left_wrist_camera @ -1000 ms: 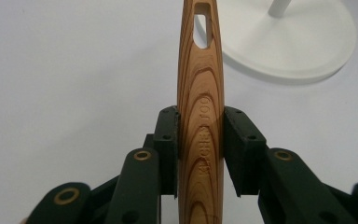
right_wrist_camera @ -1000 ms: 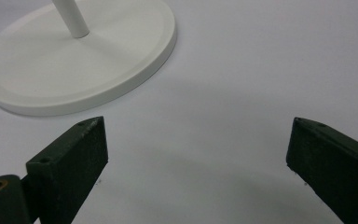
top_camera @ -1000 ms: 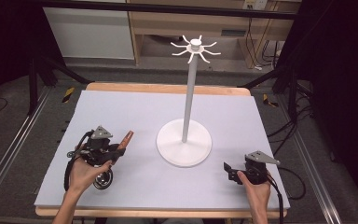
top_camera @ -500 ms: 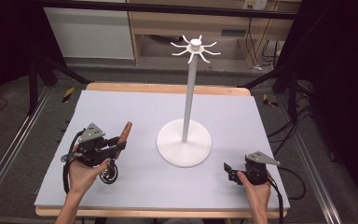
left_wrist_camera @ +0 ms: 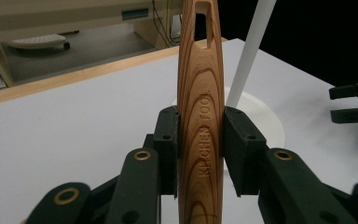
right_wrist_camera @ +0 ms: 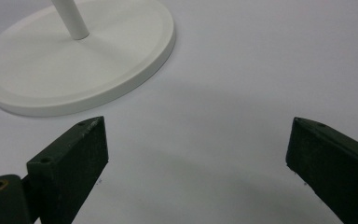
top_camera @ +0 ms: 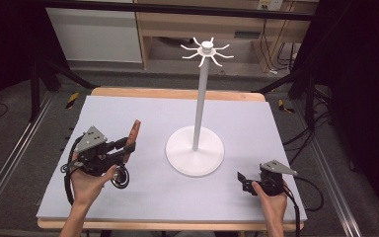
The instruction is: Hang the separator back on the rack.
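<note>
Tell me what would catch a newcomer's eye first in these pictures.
First the tall white stand with curved hooks on top, rising from its round base at the middle of the pale grey table mat. Next the slender wooden kitchen utensil handle with a hanging slot, clamped in the left tool left of the stand. The right tool gapes empty at front right.

High view: overhead, near edge, facing twelve o'clock over whole table [top_camera: 143,111]. Gripper views: low, close, along their jaws. All three share white stand [top_camera: 195,157] [left_wrist_camera: 254,44] [right_wrist_camera: 74,60], centre.
</note>
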Available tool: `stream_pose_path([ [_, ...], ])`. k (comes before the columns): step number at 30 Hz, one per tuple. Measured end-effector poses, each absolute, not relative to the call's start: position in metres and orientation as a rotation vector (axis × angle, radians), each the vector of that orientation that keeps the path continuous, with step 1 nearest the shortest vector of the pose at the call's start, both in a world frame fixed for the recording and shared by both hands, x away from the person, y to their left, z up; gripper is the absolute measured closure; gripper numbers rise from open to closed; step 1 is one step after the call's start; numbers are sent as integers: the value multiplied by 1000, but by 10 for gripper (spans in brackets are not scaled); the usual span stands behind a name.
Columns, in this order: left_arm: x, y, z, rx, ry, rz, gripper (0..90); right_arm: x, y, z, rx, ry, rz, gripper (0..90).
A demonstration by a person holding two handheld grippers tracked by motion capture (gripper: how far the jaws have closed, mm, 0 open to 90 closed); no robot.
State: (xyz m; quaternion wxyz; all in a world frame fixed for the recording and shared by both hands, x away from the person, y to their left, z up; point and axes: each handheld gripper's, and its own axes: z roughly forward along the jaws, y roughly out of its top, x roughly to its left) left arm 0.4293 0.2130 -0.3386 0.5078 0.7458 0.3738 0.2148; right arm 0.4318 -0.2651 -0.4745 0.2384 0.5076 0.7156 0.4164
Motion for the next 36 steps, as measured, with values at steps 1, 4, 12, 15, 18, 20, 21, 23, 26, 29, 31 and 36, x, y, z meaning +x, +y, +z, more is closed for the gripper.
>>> stream_pose_path([
  [1, 429, 212, -336, 1792, 896, 524, 675, 432, -265, -475, 1390, 1960, 1140, 61],
  [4, 426, 208, -326, 1773, 878, 526, 676, 431, -266, -474, 1382, 1961, 1144, 61],
  [12, 422, 194, -301, 1739, 819, 557, 675, 431, -266, -474, 1380, 1960, 1147, 60],
  [15, 420, 191, -294, 1709, 803, 574, 675, 432, -266, -474, 1384, 1963, 1146, 59],
  [18, 419, 190, -287, 1691, 790, 579, 675, 432, -266, -474, 1384, 1962, 1147, 59],
  [20, 420, 189, -284, 1683, 783, 575, 676, 432, -266, -474, 1387, 1962, 1144, 59],
  [21, 421, 188, -283, 1680, 781, 571, 675, 432, -266, -474, 1388, 1962, 1142, 59],
  [23, 423, 187, -281, 1679, 776, 564, 676, 432, -266, -474, 1386, 1963, 1143, 59],
  [26, 426, 185, -280, 1677, 773, 548, 675, 432, -266, -474, 1391, 1961, 1139, 59],
  [29, 429, 184, -279, 1668, 770, 540, 675, 432, -267, -474, 1387, 1960, 1136, 59],
  [31, 429, 183, -278, 1662, 766, 535, 676, 432, -267, -474, 1389, 1961, 1137, 58],
  [36, 429, 179, -273, 1653, 748, 542, 676, 432, -266, -475, 1388, 1965, 1136, 58],
])
